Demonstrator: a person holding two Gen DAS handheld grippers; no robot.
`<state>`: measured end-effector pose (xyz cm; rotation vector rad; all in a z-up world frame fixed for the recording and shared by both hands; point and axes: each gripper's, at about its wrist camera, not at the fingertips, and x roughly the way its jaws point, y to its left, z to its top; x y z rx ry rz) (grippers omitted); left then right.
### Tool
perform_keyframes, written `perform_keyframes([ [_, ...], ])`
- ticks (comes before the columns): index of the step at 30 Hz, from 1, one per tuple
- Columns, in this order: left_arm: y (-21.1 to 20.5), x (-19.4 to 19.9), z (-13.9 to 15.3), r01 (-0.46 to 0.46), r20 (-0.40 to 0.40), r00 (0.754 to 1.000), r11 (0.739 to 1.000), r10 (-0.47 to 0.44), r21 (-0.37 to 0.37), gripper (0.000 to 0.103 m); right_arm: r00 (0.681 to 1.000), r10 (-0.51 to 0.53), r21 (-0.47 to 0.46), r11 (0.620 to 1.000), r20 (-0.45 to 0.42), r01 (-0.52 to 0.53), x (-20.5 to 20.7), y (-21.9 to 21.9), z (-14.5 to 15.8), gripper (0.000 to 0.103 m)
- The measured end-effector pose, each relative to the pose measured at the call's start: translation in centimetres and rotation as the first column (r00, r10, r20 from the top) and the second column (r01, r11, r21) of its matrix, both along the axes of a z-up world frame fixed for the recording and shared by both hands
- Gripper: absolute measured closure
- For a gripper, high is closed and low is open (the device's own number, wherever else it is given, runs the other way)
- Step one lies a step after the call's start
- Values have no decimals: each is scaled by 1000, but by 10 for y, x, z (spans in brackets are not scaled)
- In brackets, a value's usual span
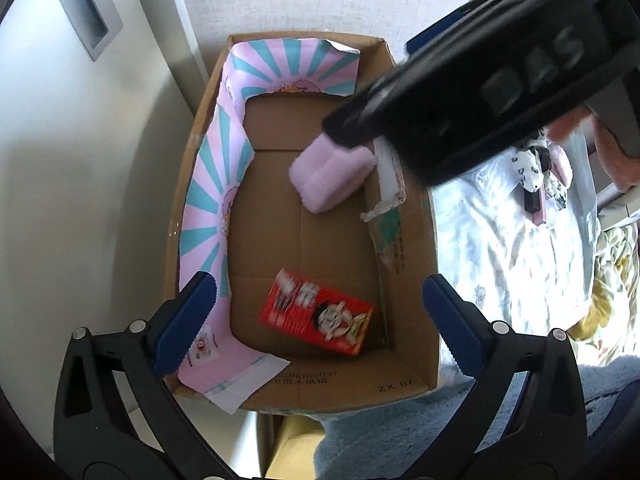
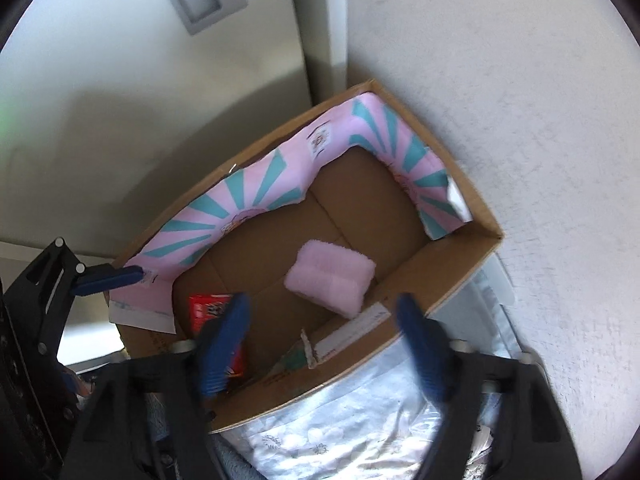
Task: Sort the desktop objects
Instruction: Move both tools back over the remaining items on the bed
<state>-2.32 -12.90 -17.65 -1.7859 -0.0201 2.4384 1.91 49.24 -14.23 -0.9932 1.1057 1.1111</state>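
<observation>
**Two items boxed, both claws empty above the box**

The box (image 1: 404, 384) is the largest thing here, an open cardboard carton standing against the wall, with a bed (image 1: 500, 240) covered in pale floral cloth along its right side. A pink-and-teal paper liner (image 1: 208, 184) runs along its left and far walls.

Inside it, a pink towel (image 1: 332, 176), folded into a block, lies on the floor of the box near the far right wall, its long axis roughly across the box. A red carton (image 1: 320, 314) lies flat near the near right corner, its long axis slanting across the near end.

The right claw (image 2: 324, 344) hangs over the box's right edge with its jaws spread wide and nothing between them; the towel lies just ahead of it, apart from both fingers. It looks as though the towel is already placed. The left claw (image 1: 320, 320) is also wide open and empty, poised above the near end with the red carton showing between its fingers but well below them.

On the bed, beyond the right claw's body, small black-and-white and pink items (image 1: 536, 172) lie on a clear bag. Judging by the layout, these are what is left to sort, and the right claw is nearer; it would have to swing away from the box, to its right, to reach them.
</observation>
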Motion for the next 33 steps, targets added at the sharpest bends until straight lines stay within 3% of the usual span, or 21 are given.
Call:
perform_keyframes([
  [3, -3, 2, 1, -7, 9, 1000, 1000, 7, 21, 0, 999, -35, 32, 999, -5, 35, 6, -9, 10, 1],
  [10, 3, 6, 15, -21, -13, 1000, 1000, 21, -2, 0, 995, -95, 109, 989, -10, 95, 19, -39, 37, 1],
  [17, 26, 0, 34, 32, -53, 998, 999, -34, -38, 0, 977, -204, 251, 944, -63, 214, 52, -113, 92, 1],
  [23, 61, -10, 52, 104, -90, 990, 992, -110, -68, 0, 961, -278, 172, 946, 3, 273, 77, -183, 118, 1],
  [28, 93, -19, 64, 160, -119, 978, 984, -169, -82, 0, 930, -346, 157, 933, 126, 325, 86, -247, 127, 1],
  [33, 122, -36, 71, 215, -140, 966, 976, -219, -42, 0, 902, -412, 152, 907, 131, 392, 102, -296, 122, 1],
])
